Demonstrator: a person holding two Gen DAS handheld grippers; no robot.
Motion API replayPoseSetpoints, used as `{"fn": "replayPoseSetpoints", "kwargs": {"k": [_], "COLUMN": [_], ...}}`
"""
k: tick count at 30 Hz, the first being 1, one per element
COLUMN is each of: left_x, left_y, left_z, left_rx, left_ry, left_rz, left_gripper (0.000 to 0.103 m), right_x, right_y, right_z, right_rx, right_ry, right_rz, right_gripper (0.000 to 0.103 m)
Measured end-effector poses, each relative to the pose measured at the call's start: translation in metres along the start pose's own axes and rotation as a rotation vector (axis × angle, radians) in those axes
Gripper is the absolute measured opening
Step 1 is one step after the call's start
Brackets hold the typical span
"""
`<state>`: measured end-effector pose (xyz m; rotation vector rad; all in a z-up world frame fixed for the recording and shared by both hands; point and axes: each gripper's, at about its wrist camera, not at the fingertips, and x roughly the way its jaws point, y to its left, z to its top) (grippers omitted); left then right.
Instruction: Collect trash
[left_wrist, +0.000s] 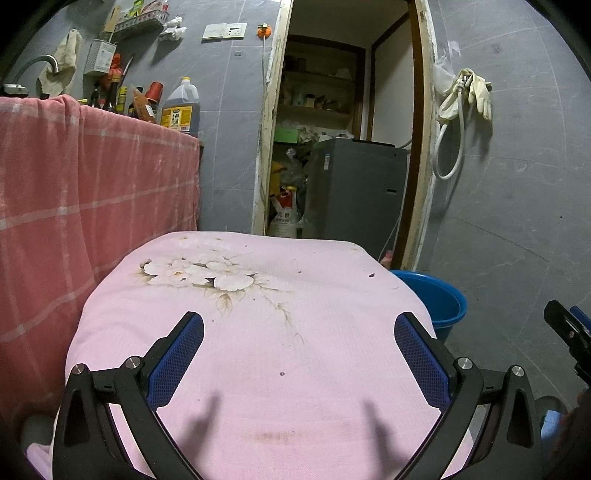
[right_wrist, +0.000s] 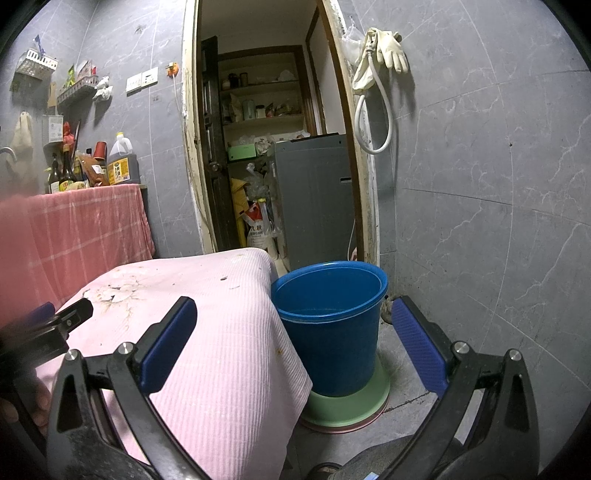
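A small table draped in a pink flowered cloth (left_wrist: 258, 332) fills the left wrist view; it also shows in the right wrist view (right_wrist: 221, 350). Small dark crumbs lie on it: one near the far right edge (left_wrist: 371, 275), one in the middle (left_wrist: 282, 374), and a few specks in the right wrist view (right_wrist: 224, 278). A blue bucket (right_wrist: 332, 325) stands on the floor just right of the table, on a green base; its rim shows in the left wrist view (left_wrist: 439, 299). My left gripper (left_wrist: 299, 332) is open and empty over the cloth. My right gripper (right_wrist: 295, 317) is open and empty, in front of the bucket.
A counter under a pink checked cloth (left_wrist: 92, 184) stands at the left with bottles and an oil jug (left_wrist: 181, 107). An open doorway (right_wrist: 273, 147) behind shows shelves, bags and a grey machine (right_wrist: 314, 195). Rubber gloves and a hose (right_wrist: 380, 59) hang on the grey tiled wall.
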<state>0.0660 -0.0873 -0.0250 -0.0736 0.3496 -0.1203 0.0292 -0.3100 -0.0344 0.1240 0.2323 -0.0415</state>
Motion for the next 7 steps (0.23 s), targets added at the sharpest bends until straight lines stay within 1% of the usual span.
{"fn": "replayPoseSetpoints", "kwargs": {"k": [7], "left_x": [-0.0003], "left_y": [-0.0006], "left_z": [0.0006], "left_rx": [-0.003], "left_ry": [0.004], "left_rz": [0.002], "left_gripper": [0.101], "right_x": [-0.0010], "right_y": [0.0006], "right_z": [0.0004], "right_rx": [0.002], "right_ry": [0.001], "right_rz": [-0.001], "right_gripper": [0.103]}}
